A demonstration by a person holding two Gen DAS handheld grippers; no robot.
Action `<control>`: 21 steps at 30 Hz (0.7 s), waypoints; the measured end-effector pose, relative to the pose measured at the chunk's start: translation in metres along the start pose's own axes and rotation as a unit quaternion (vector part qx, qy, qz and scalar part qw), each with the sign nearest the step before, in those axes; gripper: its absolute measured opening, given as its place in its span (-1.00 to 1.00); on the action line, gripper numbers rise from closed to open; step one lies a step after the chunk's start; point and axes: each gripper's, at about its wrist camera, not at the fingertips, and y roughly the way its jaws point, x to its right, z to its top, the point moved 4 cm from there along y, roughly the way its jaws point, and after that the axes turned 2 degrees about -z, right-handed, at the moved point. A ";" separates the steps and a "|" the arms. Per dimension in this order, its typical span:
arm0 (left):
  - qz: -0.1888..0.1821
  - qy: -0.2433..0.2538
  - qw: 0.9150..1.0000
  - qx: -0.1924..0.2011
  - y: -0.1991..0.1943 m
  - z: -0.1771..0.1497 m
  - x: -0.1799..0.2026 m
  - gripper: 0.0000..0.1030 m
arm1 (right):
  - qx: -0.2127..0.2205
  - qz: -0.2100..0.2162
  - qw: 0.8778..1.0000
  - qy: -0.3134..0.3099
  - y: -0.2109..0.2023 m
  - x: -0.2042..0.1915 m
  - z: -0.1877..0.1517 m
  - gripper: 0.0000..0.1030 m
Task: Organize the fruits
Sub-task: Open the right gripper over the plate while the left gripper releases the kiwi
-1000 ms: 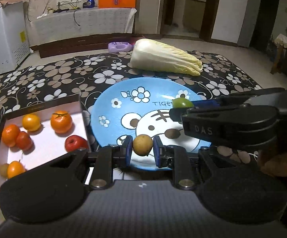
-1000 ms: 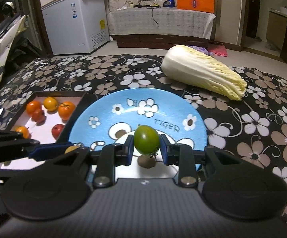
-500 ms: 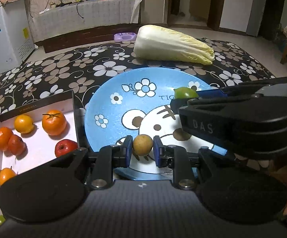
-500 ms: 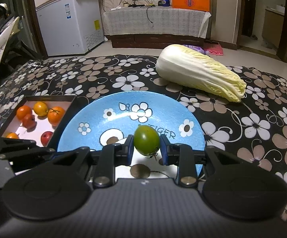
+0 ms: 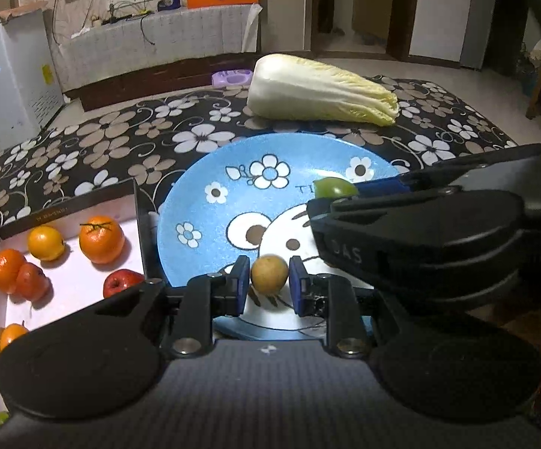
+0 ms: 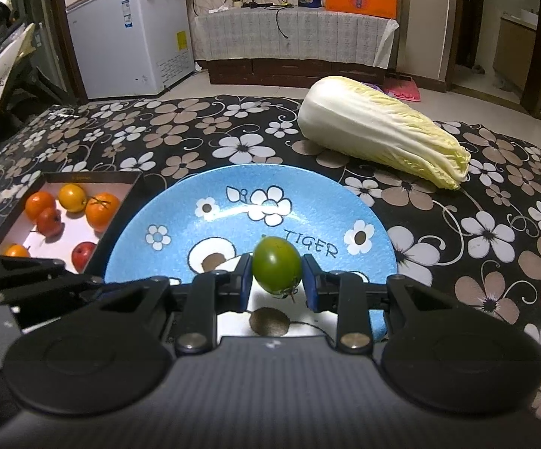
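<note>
Presently the flowered bench (image 6: 494,224) carries a napa cabbage (image 6: 378,131) at the far side, a blue tiger plate (image 6: 180,224) in the middle and a fruit box (image 5: 64,284) just beside the plate, with orange and red fruit in it. Both tools hover over the plate. The right tool (image 6: 277,273) has a green fruit (image 6: 276,269) between its pads; its jaws have just been opening, with a sliver of gap on one side. The left tool (image 5: 269,280) stands nearly closed around a tan fruit (image 5: 269,274), though a narrow gap shows on each side. Judgement: the placing step is in hand. Next, each fruit needs releasing onto the plate, then a clean withdrawal.
</note>
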 end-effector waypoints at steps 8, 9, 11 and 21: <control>-0.010 -0.005 1.000 0.006 -0.007 -0.001 -0.003 -0.36 | 0.008 0.002 1.000 0.016 -0.004 0.004 0.002 -0.34; -0.010 -0.006 1.000 0.009 -0.009 -0.001 -0.004 -0.22 | 0.009 0.004 1.000 0.016 -0.005 0.004 0.003 -0.34; -0.009 -0.008 1.000 0.018 -0.014 -0.001 -0.005 -0.05 | 0.014 0.011 1.000 0.016 -0.008 0.003 0.004 -0.33; -0.017 -0.010 0.999 0.040 -0.039 -0.008 -0.011 0.03 | 0.058 0.024 0.998 -0.008 -0.028 -0.005 0.013 -0.17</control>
